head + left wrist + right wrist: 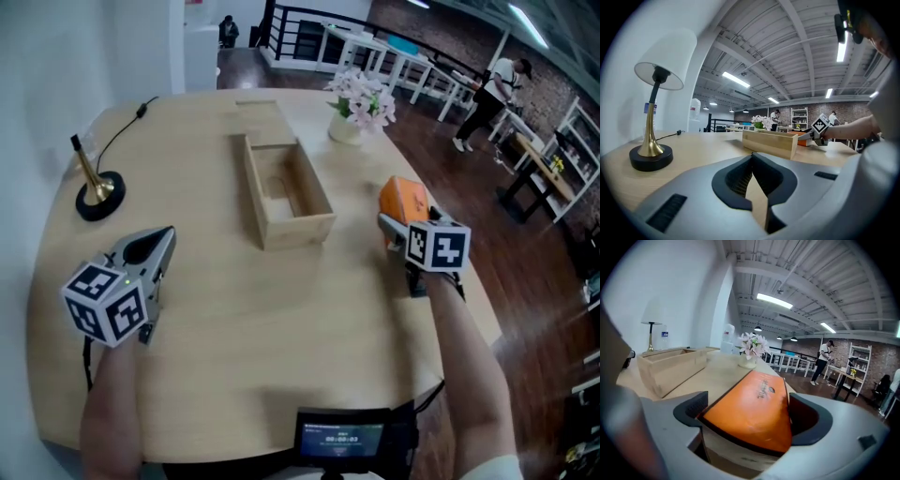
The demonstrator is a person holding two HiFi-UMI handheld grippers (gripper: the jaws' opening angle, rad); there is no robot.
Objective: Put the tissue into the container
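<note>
An orange-topped tissue pack [403,199] lies near the right edge of the round wooden table [216,319]. My right gripper [405,221] reaches over its near end. In the right gripper view the tissue pack [754,408] fills the space between the wide-spread jaws of the right gripper [752,411], which stands open around it. The open wooden container [286,192] sits mid-table, left of the pack, and shows in both gripper views [771,143] [670,366]. My left gripper [159,242] hovers at the table's left, shut and empty [752,157].
A brass desk lamp [94,187] with its cord stands at the far left [651,150]. A vase of pale flowers [356,108] sits beyond the container. A small screen [342,436] is at the near table edge. A person stands far off in the room.
</note>
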